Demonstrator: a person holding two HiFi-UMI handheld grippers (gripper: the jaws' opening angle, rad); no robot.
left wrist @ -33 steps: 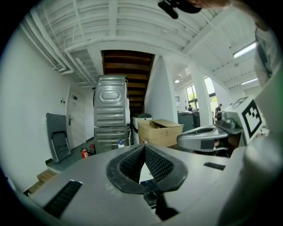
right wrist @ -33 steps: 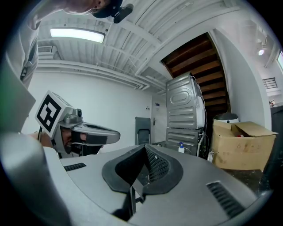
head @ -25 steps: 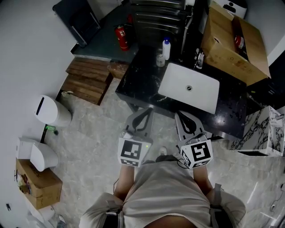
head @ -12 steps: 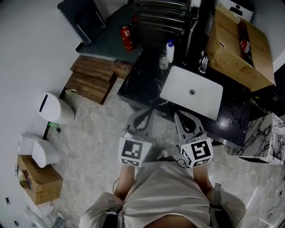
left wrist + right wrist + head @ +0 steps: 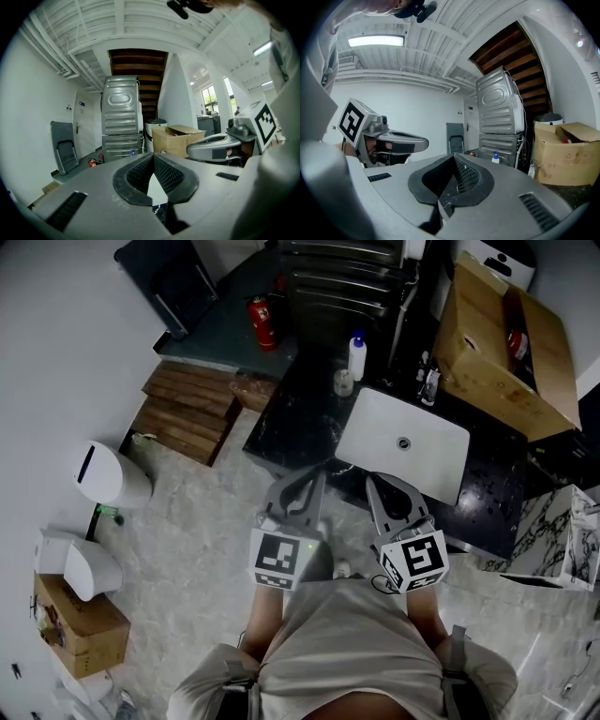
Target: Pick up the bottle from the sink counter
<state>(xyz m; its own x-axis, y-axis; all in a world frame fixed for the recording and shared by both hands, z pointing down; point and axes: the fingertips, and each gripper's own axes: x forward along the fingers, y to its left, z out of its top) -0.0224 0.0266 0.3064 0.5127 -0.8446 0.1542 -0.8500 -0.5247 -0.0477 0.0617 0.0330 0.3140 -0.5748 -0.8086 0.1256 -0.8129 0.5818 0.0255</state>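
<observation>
Left gripper (image 5: 312, 476) and right gripper (image 5: 376, 481), head view: side by side at the near edge of the sink counter (image 5: 298, 423). The bottle (image 5: 356, 356) stands upright at the far left, well apart from both.
Left gripper view: jaws fully closed, empty.
Right gripper view: jaws fully closed, empty; the bottle is far ahead, right.

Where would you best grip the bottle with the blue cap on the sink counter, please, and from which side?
Across the bottle, on its white body below the blue cap: it stands upright, so a level grasp should fit. Come from the basin side, since a small jar stands close on its left.
</observation>
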